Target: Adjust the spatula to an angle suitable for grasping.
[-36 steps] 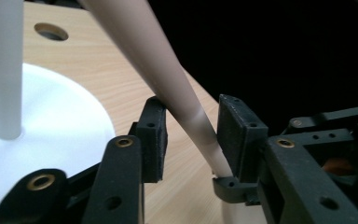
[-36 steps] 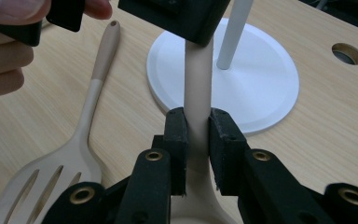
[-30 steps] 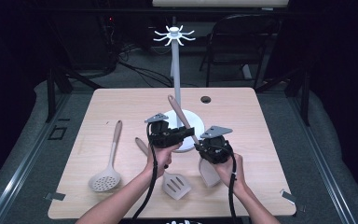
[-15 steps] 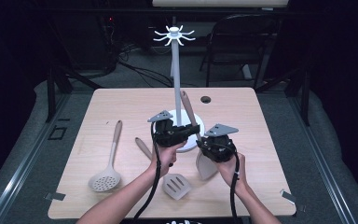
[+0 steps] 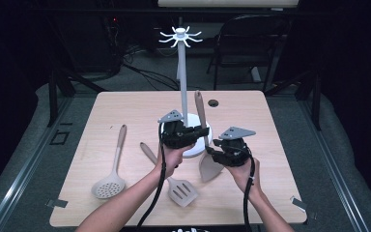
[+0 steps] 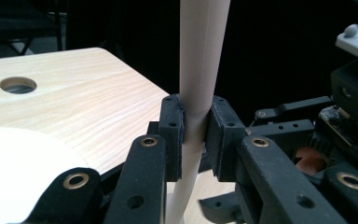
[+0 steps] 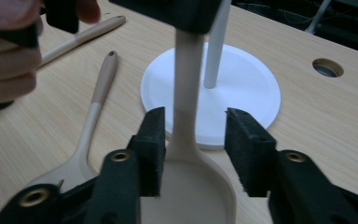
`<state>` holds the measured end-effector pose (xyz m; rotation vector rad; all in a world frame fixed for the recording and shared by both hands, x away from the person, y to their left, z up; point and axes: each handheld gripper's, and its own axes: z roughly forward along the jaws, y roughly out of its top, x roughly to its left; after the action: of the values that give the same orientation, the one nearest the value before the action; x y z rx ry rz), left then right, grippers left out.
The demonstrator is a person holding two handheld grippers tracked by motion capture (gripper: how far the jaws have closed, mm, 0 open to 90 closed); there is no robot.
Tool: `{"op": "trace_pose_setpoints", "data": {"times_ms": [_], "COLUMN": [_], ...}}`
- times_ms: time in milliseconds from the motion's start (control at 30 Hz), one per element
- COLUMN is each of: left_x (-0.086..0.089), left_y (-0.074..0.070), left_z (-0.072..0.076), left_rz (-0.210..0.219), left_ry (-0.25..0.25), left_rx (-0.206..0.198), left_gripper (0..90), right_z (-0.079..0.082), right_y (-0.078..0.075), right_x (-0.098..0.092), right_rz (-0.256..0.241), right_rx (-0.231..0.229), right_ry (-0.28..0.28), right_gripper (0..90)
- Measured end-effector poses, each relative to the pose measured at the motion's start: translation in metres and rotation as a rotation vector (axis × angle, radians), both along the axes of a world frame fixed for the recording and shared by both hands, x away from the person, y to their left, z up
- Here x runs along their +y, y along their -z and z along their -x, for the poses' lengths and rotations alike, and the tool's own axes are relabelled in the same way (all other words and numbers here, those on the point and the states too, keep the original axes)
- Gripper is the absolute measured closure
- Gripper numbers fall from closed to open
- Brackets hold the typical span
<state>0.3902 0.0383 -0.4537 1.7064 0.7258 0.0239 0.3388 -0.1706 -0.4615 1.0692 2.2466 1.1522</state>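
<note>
No writing or brand can be read on anything here. The left tool [image 6: 196, 135] is clamped on the handle of a beige spoon [image 5: 204, 145], held nearly upright above the tabletop's [image 5: 280, 145] middle, bowl downward, just beside the white stand [image 5: 183, 87]. The right tool [image 7: 193, 144] stands wide, its jaws either side of the spoon's neck, apart from it. A slotted turner [image 5: 176, 186] and skimmer [image 5: 111, 176] lie toward the near edge; the right side is bare.
</note>
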Motion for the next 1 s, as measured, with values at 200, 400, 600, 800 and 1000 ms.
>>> {"op": "trace_pose_setpoints", "data": {"times_ms": [200,400,600,800,1000], "left_x": [0.004,0.01,0.013,0.016,0.017], "left_y": [-0.009,-0.021,-0.027,-0.033,-0.041], "left_z": [-0.007,-0.017,-0.024,-0.03,-0.036], "left_rz": [-0.013,-0.029,-0.046,-0.051,-0.058], "left_ry": [0.011,0.019,0.025,0.03,0.033], "left_rx": [-0.025,-0.044,-0.056,-0.065,-0.081], "left_gripper": [77.6,77.6,77.6,77.6,77.6], "right_z": [-0.001,-0.003,-0.008,-0.008,-0.01], "right_y": [0.004,0.012,0.018,0.018,0.019], "right_x": [-0.017,-0.03,-0.035,-0.036,-0.038], "right_rz": [-0.012,-0.003,0.024,0.03,0.039], "right_rx": [0.031,0.067,0.108,0.099,0.113], "right_ry": [0.013,0.04,0.048,0.044,0.045], "right_gripper": [33.1,9.5,0.0,0.0,0.0]}}
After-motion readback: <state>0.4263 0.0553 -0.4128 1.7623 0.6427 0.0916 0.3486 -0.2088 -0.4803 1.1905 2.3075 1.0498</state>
